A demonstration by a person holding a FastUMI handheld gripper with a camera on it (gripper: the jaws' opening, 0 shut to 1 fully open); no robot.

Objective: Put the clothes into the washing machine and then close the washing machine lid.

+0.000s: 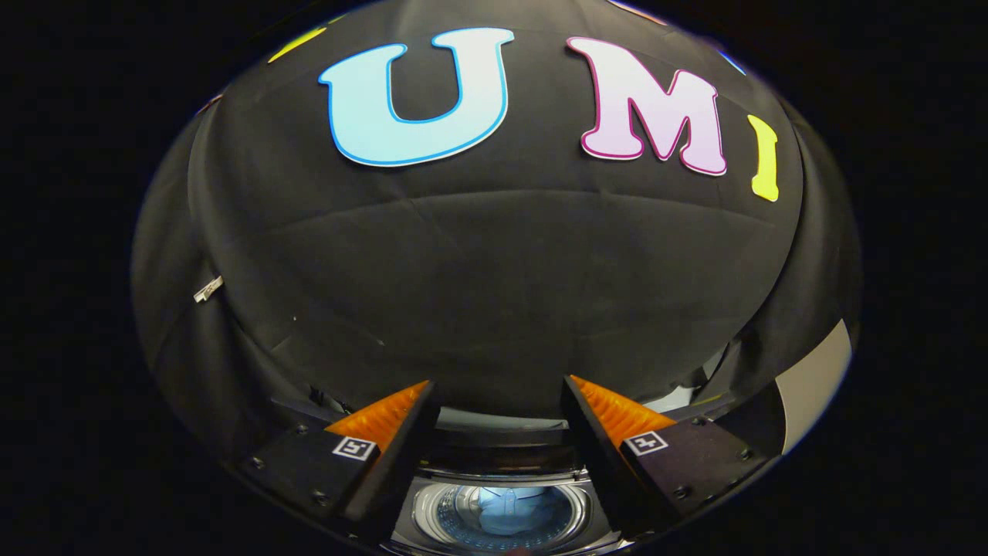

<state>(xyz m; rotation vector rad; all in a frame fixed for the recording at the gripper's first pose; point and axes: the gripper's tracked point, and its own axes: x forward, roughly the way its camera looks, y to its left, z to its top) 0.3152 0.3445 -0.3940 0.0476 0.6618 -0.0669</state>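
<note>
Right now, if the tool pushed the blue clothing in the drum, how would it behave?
The blue clothing lies crumpled in the drum, so it is probably floppy and light. It would likely fold, not slide. The tool is open above it.

Riding on the handheld gripper (498, 390), whose parted, empty fingers frame the lower view, the fisheye camera faces the booth's black cloth wall (494, 293) at middling range while looking from above, fairly near, into the open drum of the washing machine (502, 513).
</note>
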